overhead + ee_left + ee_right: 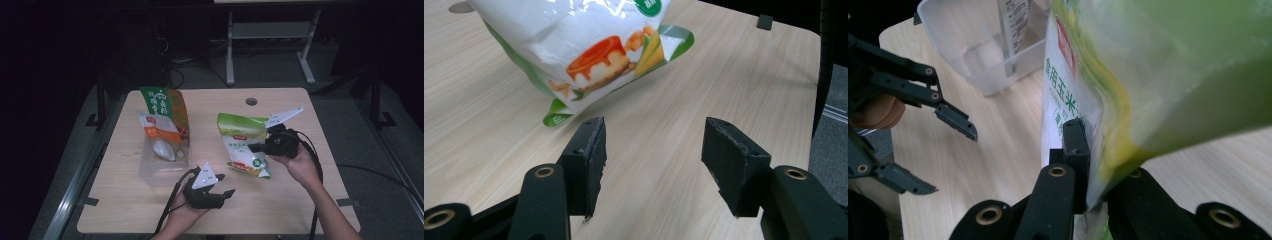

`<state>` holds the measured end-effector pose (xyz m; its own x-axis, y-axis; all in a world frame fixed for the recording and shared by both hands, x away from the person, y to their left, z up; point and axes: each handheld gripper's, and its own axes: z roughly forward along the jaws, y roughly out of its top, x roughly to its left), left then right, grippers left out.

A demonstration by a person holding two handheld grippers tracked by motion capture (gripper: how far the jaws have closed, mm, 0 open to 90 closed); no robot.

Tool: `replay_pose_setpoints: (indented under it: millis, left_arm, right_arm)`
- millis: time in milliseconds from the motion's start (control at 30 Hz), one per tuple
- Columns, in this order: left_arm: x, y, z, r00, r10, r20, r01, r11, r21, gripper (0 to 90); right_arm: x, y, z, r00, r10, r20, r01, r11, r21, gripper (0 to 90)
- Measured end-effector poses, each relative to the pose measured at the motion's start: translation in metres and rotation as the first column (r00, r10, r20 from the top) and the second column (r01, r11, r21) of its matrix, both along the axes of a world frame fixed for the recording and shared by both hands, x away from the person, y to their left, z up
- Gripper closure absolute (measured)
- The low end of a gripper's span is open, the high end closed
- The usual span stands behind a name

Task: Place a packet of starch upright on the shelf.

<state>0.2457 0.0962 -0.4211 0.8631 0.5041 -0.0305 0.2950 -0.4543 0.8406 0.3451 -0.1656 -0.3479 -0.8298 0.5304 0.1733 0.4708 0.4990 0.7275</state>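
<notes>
1. The right hand (299, 165) comes in from the 5 o'clock corner of the tabletop (280, 200) and reaches up and to the left.
2. The right gripper (260, 147) has its jaws closed tight on the edge of a green and white bag (243, 145).
3. The bag sits near the middle of the tabletop, tilted, with its low corner close to the wood.
4. The left hand (182, 216) comes in from 6 o'clock, and the left gripper (225, 186) points to the right, toward the bag.
5. Its jaws are wide open and hold nothing.
6. A clear plastic box (162, 162) stands at 9 o'clock from the bag, with another green and orange bag (167, 107) standing in it.
</notes>
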Motion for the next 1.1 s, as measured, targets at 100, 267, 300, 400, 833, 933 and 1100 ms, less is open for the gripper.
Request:
replay_pose_setpoints:
  millis: [100,267,300,400,833,933,1100]
  left_arm:
    - [-0.002,0.002,-0.001,1.0,-0.001,0.0,0.001,1.0,-0.005,41.7]
    - [-0.007,0.005,-0.002,0.9999,-0.009,0.005,0.009,0.9999,0.01,40.0]
    - [-0.009,0.004,-0.003,1.0,-0.005,0.004,0.005,1.0,0.0,39.8]
    - [-0.012,0.005,-0.004,0.9997,-0.021,0.008,0.021,0.9996,0.019,39.0]
    - [-0.023,0.002,-0.011,0.9984,-0.056,0.003,0.056,0.9982,0.022,35.7]
    - [-0.026,0.0,-0.011,0.9984,-0.057,-0.005,0.057,0.9983,0.012,35.3]
    - [-0.029,-0.001,-0.012,0.9984,-0.057,-0.001,0.057,0.9983,-0.005,34.8]
  right_arm:
    - [0.001,0.005,0.003,1.0,0.009,0.005,-0.009,0.9999,0.005,89.6]
    - [0.002,0.014,0.011,0.9993,0.036,0.012,-0.036,0.9993,0.013,89.7]
    - [0.002,0.017,0.013,0.9992,0.038,0.016,-0.038,0.9992,0.012,89.6]
    - [0.002,0.022,0.019,0.9987,0.046,0.023,-0.046,0.9986,0.024,89.7]
    - [0.0,0.061,0.044,0.9891,0.138,0.049,-0.14,0.9898,0.028,89.6]
    - [0.0,0.07,0.048,0.986,0.157,0.055,-0.159,0.9869,0.027,89.6]
    - [-0.001,0.086,0.058,0.977,0.199,0.077,-0.201,0.9794,0.018,89.6]
